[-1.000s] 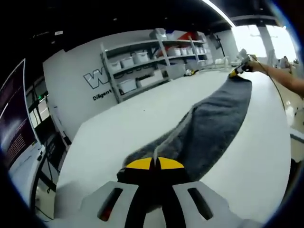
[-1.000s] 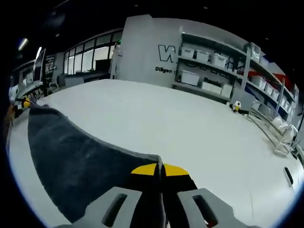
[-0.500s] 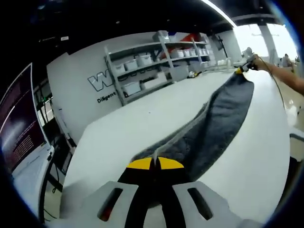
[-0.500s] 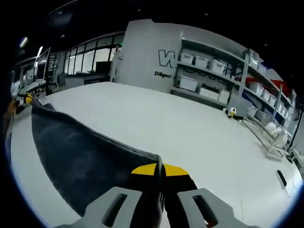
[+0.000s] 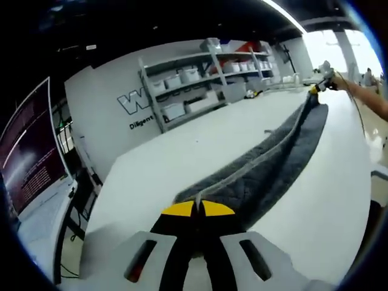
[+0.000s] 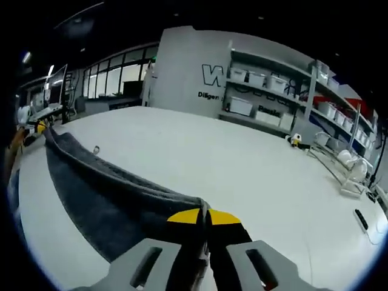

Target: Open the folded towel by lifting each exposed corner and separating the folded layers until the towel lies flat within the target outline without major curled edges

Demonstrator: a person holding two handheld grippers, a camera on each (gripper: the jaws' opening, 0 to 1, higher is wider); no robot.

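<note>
While both hand-held grippers pinch corners, towel (image 5: 273,163) stretches taut between.

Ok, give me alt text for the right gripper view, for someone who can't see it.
The right gripper, jaws shut on one end of a dark grey towel, holds it stretched over a large white table toward the left gripper, which holds the far end. Behind stand a grey wall and shelves of white bins.
</note>
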